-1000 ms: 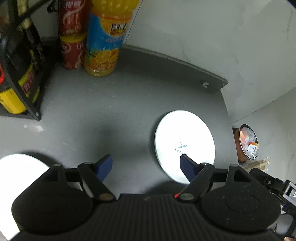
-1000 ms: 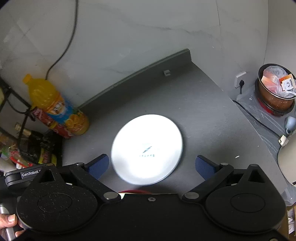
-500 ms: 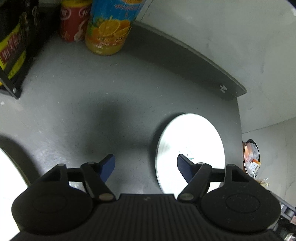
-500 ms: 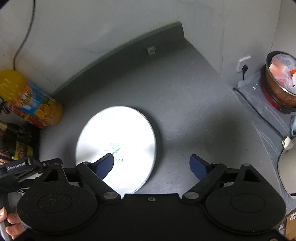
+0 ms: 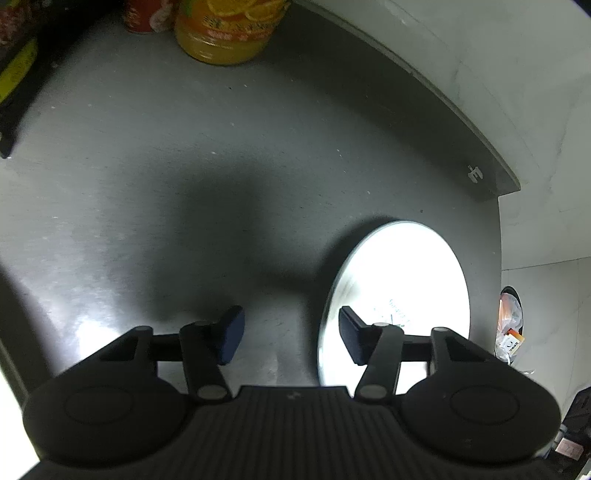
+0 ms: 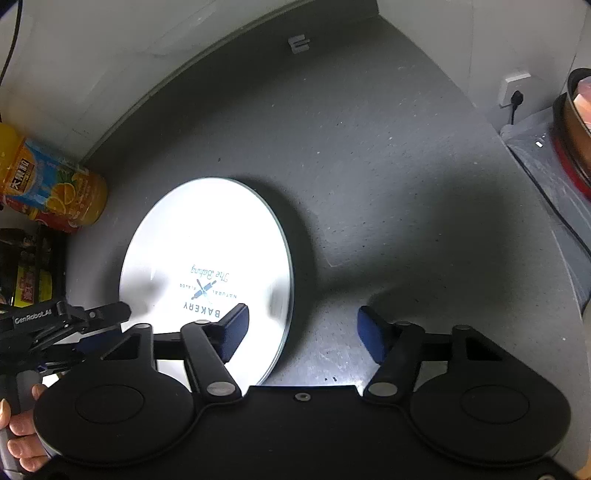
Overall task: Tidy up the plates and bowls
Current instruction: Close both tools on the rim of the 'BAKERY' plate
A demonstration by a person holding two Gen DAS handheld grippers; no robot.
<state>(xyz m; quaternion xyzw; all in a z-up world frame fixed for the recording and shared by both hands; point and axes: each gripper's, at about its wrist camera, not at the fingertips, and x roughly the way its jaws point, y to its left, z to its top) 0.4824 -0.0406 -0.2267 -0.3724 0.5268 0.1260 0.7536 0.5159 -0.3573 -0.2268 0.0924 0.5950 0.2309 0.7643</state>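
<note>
A white round plate [image 5: 402, 280] with a blue bakery print lies flat on the grey counter [image 5: 184, 166]; it also shows in the right wrist view [image 6: 210, 240]. My left gripper [image 5: 291, 338] is open and low over the counter, straddling the plate's left rim, with its right finger over the plate. My right gripper [image 6: 303, 334] is open, straddling the plate's right rim, with its left finger over the plate. The left gripper [image 6: 74, 325] also shows at the plate's left edge in the right wrist view. Neither holds anything.
An orange juice bottle [image 5: 229, 33] and a red bottle [image 5: 147, 14] stand at the back left by a black rack [image 5: 14, 81]. A raised backsplash [image 5: 443, 96] borders the counter. A pot with packets [image 6: 576, 122] and a wall socket [image 6: 513, 88] sit to the right.
Both grippers have moved down and closer to the plate, which now lies between them, one finger of each over it. A second white plate at the left has left the left wrist view.
</note>
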